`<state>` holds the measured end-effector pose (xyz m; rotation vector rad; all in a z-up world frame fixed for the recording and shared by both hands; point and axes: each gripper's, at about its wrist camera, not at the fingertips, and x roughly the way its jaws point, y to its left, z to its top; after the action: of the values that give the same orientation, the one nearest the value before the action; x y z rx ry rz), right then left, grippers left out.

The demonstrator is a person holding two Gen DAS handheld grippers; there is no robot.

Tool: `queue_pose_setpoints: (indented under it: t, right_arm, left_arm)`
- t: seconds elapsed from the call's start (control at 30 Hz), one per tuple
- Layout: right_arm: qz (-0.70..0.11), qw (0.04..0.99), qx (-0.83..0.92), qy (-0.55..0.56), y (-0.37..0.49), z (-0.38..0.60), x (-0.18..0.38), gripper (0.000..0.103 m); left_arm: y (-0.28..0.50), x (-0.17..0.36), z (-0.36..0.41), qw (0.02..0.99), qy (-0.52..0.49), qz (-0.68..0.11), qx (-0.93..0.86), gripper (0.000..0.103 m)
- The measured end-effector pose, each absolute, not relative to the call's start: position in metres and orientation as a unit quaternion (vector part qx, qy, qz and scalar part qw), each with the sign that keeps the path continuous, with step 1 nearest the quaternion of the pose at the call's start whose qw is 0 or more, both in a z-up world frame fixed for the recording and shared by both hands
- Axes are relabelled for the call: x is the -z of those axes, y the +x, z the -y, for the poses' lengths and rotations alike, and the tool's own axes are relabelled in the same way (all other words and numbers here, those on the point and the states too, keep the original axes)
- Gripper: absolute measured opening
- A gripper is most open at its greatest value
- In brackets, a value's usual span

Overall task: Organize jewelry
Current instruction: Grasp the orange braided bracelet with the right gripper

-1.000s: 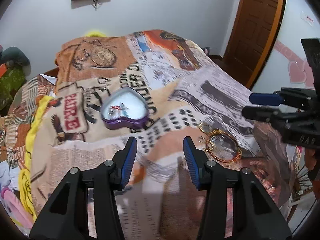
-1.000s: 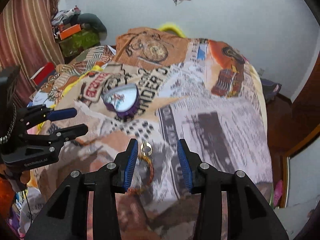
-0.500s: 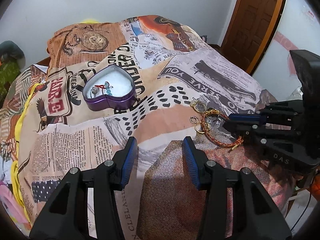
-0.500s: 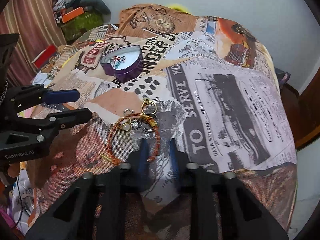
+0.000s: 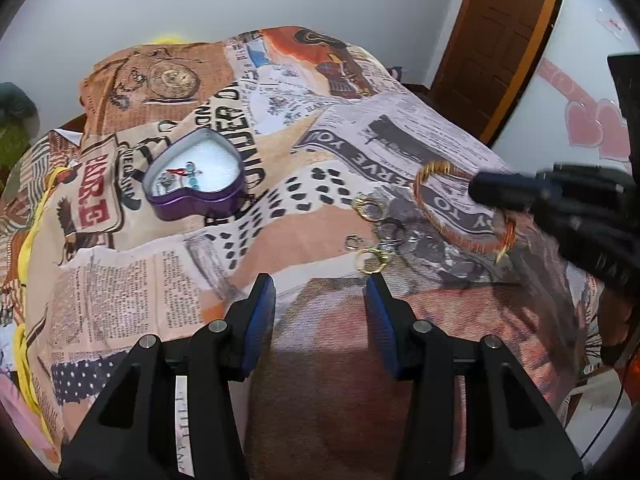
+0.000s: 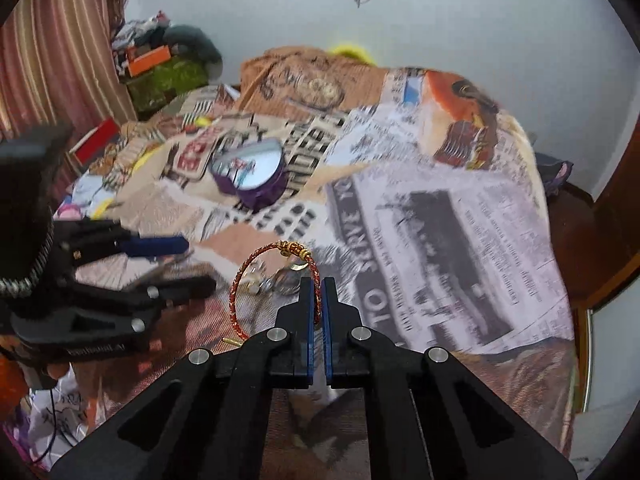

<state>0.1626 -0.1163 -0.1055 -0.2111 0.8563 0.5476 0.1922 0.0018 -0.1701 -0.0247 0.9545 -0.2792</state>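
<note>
My right tongs (image 6: 317, 300) are clenched on the bracelet (image 6: 256, 276), a light, springy cord loop best pinched across its strand, lifted just ahead, while my left tongs (image 5: 320, 320) hang released.

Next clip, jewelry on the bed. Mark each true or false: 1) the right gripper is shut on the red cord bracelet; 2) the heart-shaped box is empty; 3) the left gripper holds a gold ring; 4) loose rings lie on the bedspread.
1) True: the right gripper has just closed and pinches the red cord bracelet.
2) False: the heart-shaped box already holds a few small pieces.
3) False: the left gripper is open with nothing between its pads.
4) True: several loose rings lie on the bedspread.
</note>
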Motion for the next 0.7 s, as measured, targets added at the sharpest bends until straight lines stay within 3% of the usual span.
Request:
queue_pose_setpoints:
  t: [0.3, 0.47, 0.6, 0.7]
  right_arm:
    - [-0.403, 0.879, -0.238, -0.094, 0.169, 0.135, 0.104, 0.003]
    - [-0.411, 0.876, -0.236, -0.089, 0.169, 0.141, 0.112, 0.003]
    - [-0.412, 0.876, -0.238, -0.084, 0.17, 0.143, 0.112, 0.003]
    - [-0.409, 0.877, -0.24, -0.082, 0.17, 0.143, 0.11, 0.003]
  left_arm:
    - [0.203, 0.178, 0.02, 0.872, -0.002, -0.466, 0.152, 0.047]
    - [0.211, 0.181, 0.027, 0.868, -0.011, -0.469, 0.161, 0.039]
    - [0.217, 0.184, 0.03, 0.869, -0.017, -0.468, 0.16, 0.021]
    - [0.215, 0.184, 0.03, 0.872, -0.018, -0.463, 0.158, 0.021]
